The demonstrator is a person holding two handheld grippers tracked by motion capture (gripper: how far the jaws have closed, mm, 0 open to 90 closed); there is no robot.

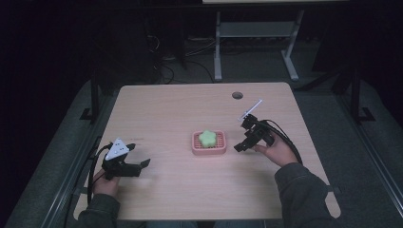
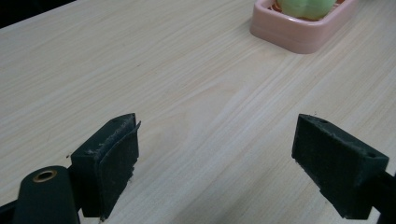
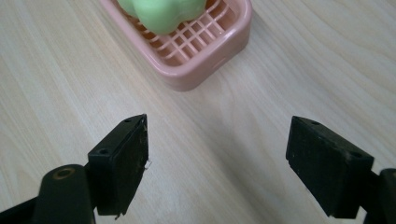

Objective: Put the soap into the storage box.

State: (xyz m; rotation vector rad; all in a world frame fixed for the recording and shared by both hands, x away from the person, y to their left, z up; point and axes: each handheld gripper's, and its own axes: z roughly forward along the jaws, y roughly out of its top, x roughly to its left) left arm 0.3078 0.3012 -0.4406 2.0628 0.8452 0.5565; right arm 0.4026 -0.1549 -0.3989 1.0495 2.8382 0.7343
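A pink slatted soap dish (image 1: pixel 209 148) sits at the middle of the wooden table, and a green flower-shaped soap (image 1: pixel 207 137) lies in it. My left gripper (image 1: pixel 139 159) is low at the table's front left, open and empty, well away from the dish. In the left gripper view the dish (image 2: pixel 299 35) with the soap (image 2: pixel 306 7) lies far ahead at the upper right. My right gripper (image 1: pixel 243 135) hovers just right of the dish, open, with nothing held. Its own view has the dish (image 3: pixel 205 51) and the soap (image 3: pixel 161 14) close ahead of the jaws.
The table (image 1: pixel 161 109) has a round cable hole (image 1: pixel 237 95) near its far edge. Behind the table, on the floor, stand a grey desk frame (image 1: pixel 256 38) and loose cables. Bare wood surrounds the dish on all sides.
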